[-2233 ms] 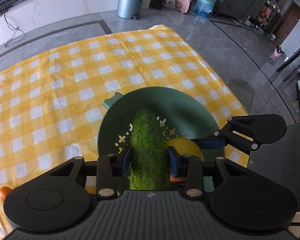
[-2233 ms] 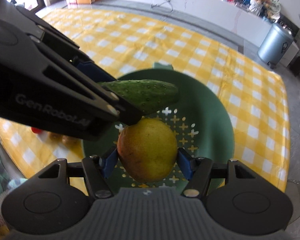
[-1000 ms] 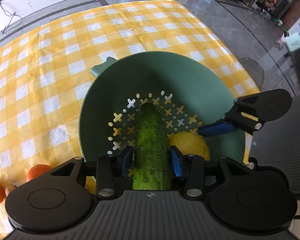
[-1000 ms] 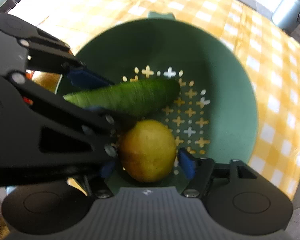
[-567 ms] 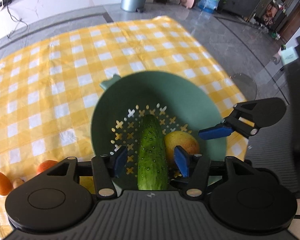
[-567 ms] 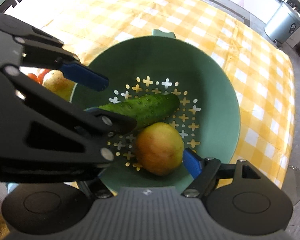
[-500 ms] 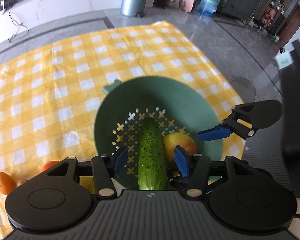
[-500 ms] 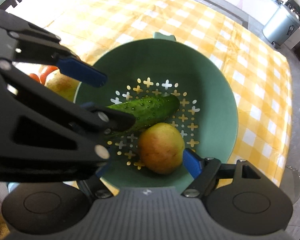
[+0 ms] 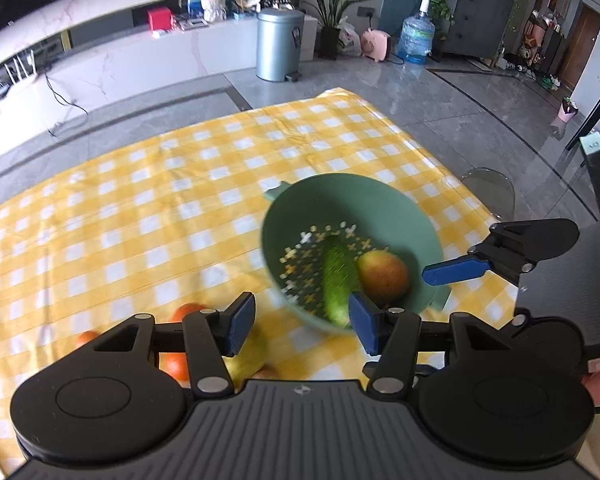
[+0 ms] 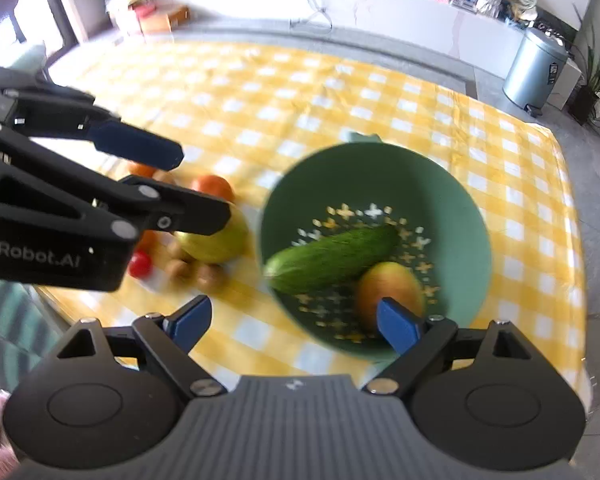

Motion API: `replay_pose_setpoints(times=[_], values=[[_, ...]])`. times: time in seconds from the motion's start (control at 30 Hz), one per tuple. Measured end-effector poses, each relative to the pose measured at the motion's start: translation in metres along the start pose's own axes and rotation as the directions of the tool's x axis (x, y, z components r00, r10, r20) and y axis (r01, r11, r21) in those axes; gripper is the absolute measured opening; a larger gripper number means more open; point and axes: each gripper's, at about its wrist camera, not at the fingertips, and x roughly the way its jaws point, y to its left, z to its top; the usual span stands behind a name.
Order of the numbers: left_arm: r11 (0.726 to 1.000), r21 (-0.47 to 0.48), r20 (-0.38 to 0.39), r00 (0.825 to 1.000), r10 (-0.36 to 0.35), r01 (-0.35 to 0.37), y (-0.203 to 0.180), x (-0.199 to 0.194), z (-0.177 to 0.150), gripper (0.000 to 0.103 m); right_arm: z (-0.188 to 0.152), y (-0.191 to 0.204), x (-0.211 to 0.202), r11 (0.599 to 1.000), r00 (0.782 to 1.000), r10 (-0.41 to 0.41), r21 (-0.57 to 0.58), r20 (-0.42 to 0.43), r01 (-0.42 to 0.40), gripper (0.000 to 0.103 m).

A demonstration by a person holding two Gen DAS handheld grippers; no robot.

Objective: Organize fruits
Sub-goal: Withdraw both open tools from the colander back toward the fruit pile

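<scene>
The cucumber [image 10: 332,258] and a yellow-red apple [image 10: 388,288] lie side by side, touching, on the perforated bottom of the green colander [image 10: 452,208], which stands on the yellow checked tablecloth [image 10: 300,92] near the table's right edge. Both views are blurred, so the cucumber's skin and the colander's holes are smeared. In the right wrist view the near end of the apple is covered by a blue pad; in the left wrist view the cucumber's near end is cut off by the colander rim and a pad.

Beside the colander, on the cloth, sits a loose cluster: a yellow-green pear-like fruit [image 10: 216,240], orange fruits [image 10: 214,188], a small red one [image 10: 141,264] and brown round ones [image 10: 210,276]; several are half hidden behind the black gripper body, and what kind they are is hard to tell.

The left gripper [image 9: 302,322] stands with its jaws apart and nothing between them, above the cloth beside the colander. The right gripper [image 10: 292,322] has its jaws wide and opening further, empty, touching nothing.
</scene>
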Motion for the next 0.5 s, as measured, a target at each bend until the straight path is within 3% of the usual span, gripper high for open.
replay_pose_setpoints(times=[0.27, 0.5], values=[[0.999, 0.028, 0.015, 1.0, 0.026, -0.026, 0.027, -0.027, -0.039, 0.063, -0.03, 0.041, -0.008, 0.996, 0.987, 0.013, 0.088, 0.162, -0.027, 0.087], [0.998, 0.058, 0.006, 0.999, 0.035, -0.035, 0.063, -0.033, -0.069, 0.063, -0.051, 0.065, 0.001, 0.97, 0.972, 0.034, 0.228, 0.231, -0.088, 0.087]])
